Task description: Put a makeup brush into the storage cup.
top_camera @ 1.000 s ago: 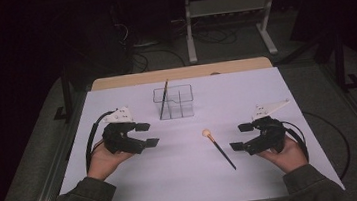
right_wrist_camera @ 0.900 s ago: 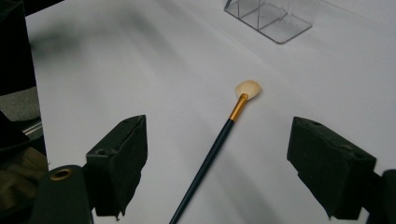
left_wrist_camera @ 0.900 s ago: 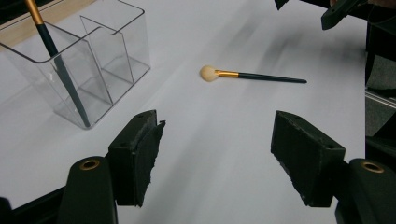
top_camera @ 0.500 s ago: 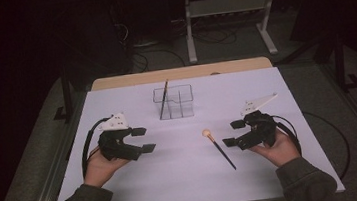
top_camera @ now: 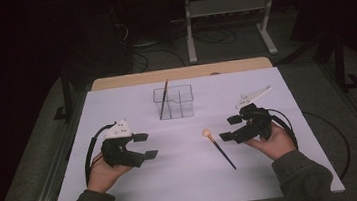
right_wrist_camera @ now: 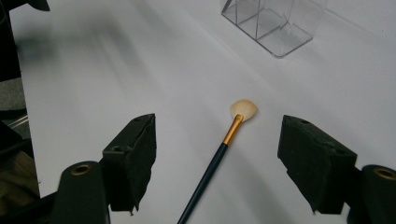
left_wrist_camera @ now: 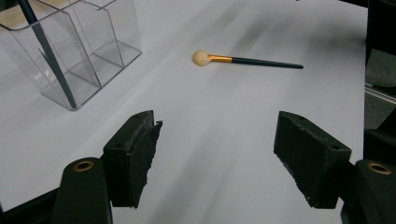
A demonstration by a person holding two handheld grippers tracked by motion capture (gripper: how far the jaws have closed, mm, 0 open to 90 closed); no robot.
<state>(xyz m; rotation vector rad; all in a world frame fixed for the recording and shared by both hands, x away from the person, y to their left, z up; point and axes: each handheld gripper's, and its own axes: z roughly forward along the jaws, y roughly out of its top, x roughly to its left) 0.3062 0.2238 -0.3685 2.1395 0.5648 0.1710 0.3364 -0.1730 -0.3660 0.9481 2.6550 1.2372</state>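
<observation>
White table (top_camera: 141,195). Makeup brush (top_camera: 218,149) lies flat near centre — pale tuft, gold ferrule, dark handle. Right gripper (top_camera: 230,128) just beside it, jaws spread wide, nothing held. Left gripper (top_camera: 146,145) well apart from the brush, jaws likewise wide and empty. Clear divided organizer (top_camera: 182,100) farther back holds one dark stick (top_camera: 164,99), leaning — possibly another brush handle.

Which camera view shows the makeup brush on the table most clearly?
The right gripper view: the brush lies close, between the open jaws, with bristle head, gold band and dark handle sharp. The left gripper view shows the whole brush, farther off. In the high view the brush is small and dim.
</observation>
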